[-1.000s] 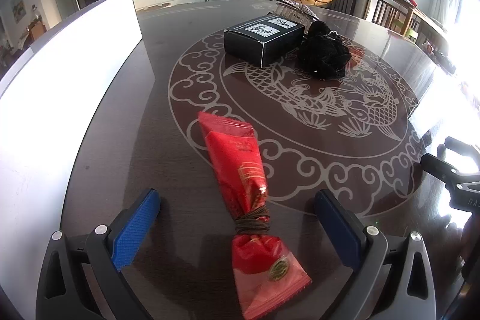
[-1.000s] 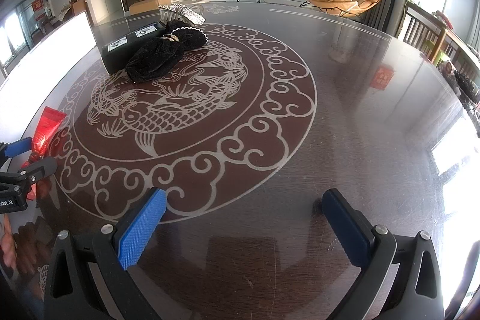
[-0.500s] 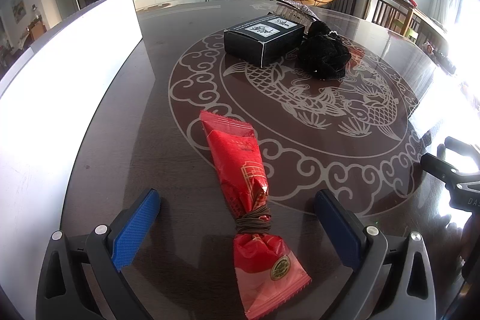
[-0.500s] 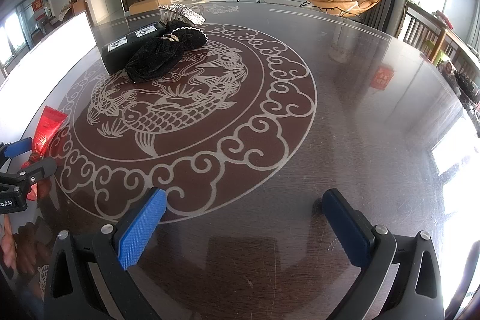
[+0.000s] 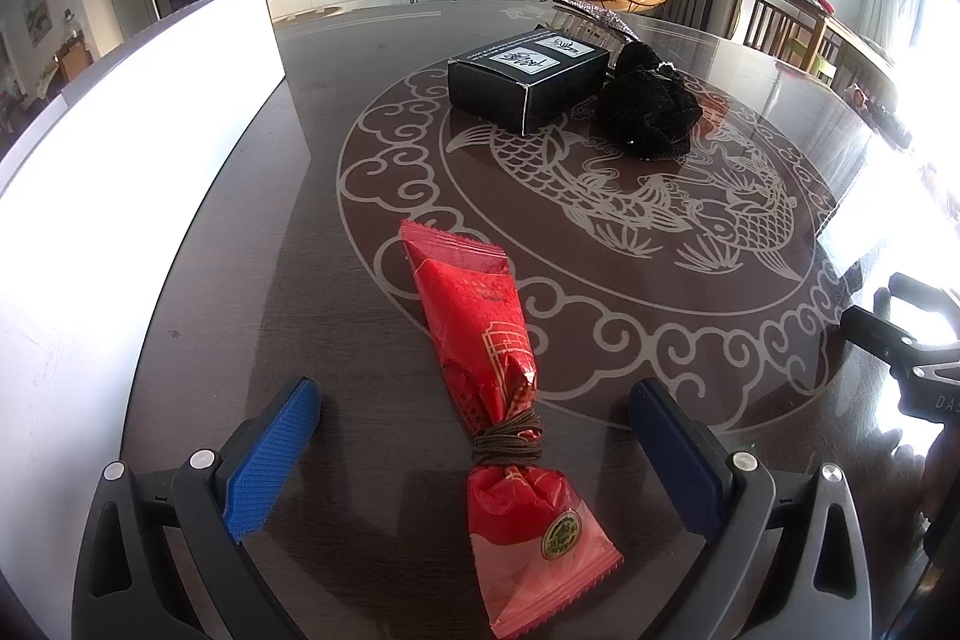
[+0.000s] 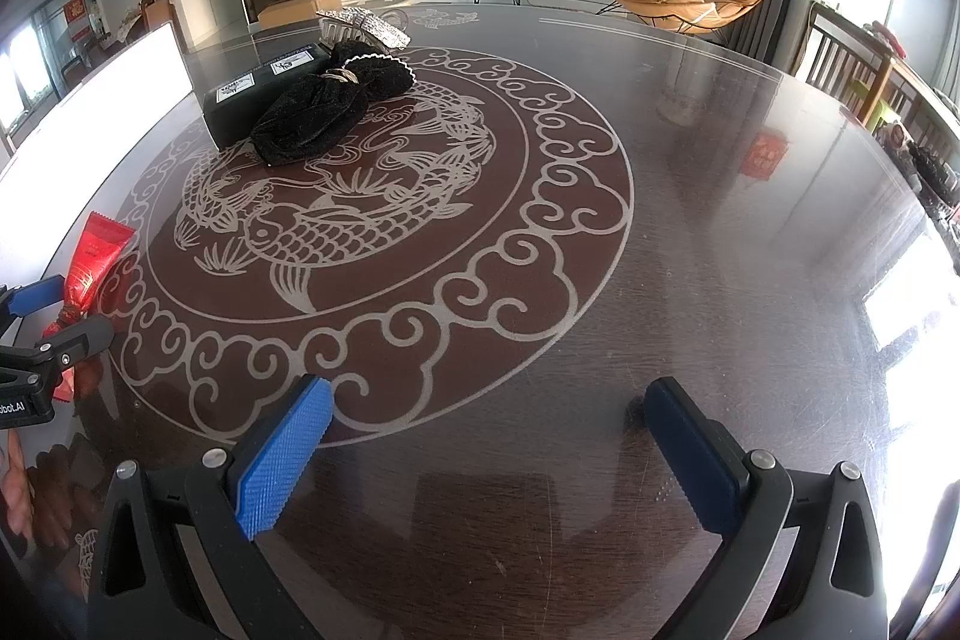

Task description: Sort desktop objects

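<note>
A red snack packet [image 5: 492, 376], tied near one end with a brown band, lies on the dark table between the fingers of my open left gripper [image 5: 474, 418]; the pads do not touch it. It also shows in the right wrist view [image 6: 90, 268]. A black box [image 5: 528, 76] and a black velvet pouch [image 5: 648, 112] sit farther back; they also show in the right wrist view as the box [image 6: 240, 94] and pouch [image 6: 324, 106]. A silver hair clip [image 6: 366, 22] lies behind them. My right gripper [image 6: 486, 424] is open and empty over bare table.
A white bin [image 5: 120, 148] stands along the table's left side. The round table [image 6: 690, 220] has a carp pattern in its middle. Chairs stand at the far right edge. The left gripper shows in the right wrist view [image 6: 54, 316] at the left.
The red packet sits slightly farther forward between the left fingers, so the left gripper has drawn back a little. The right gripper has not moved.
</note>
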{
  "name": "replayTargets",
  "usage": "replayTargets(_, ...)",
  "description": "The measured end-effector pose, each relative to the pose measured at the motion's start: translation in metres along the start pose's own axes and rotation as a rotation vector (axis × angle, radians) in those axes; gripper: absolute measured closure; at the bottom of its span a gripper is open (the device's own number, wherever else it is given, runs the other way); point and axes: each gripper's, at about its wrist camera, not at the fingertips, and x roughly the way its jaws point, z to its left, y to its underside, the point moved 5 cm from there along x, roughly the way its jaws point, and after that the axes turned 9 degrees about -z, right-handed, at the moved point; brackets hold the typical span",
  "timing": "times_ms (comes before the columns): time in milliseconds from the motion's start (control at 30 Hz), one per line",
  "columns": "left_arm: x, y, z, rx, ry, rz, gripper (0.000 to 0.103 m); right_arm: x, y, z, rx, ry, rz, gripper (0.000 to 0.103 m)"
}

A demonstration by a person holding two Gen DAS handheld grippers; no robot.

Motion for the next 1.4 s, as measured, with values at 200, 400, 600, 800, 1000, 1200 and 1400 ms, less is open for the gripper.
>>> replayTargets(200,0.000,0.000,0.000,0.000,0.000,0.000,0.000,0.000,0.000,0.000,0.000,0.000,0.000,0.000)
replayTargets(400,0.000,0.000,0.000,0.000,0.000,0.000,0.000,0.000,0.000,-0.001,0.000,0.000,0.000,0.000)
replayTargets(600,0.000,0.000,0.000,0.000,0.000,0.000,0.000,0.000,0.000,-0.001,0.000,0.000,0.000,0.000)
replayTargets(800,0.000,0.000,0.000,0.000,0.000,0.000,0.000,0.003,-0.006,0.001,0.019,-0.029,0.000,0.000)
replayTargets(1000,0.001,0.000,0.000,0.000,0.000,-0.001,0.000,0.021,-0.080,0.035,0.172,-0.190,-0.044,0.000)
replayTargets(1200,0.001,0.000,0.000,0.000,0.000,-0.001,0.000,0.084,-0.120,0.083,0.159,-0.188,0.047,0.000)
replayTargets(1400,0.000,0.000,-0.001,0.000,0.000,-0.001,0.000,0.100,-0.120,0.091,0.068,-0.171,0.043,0.051)
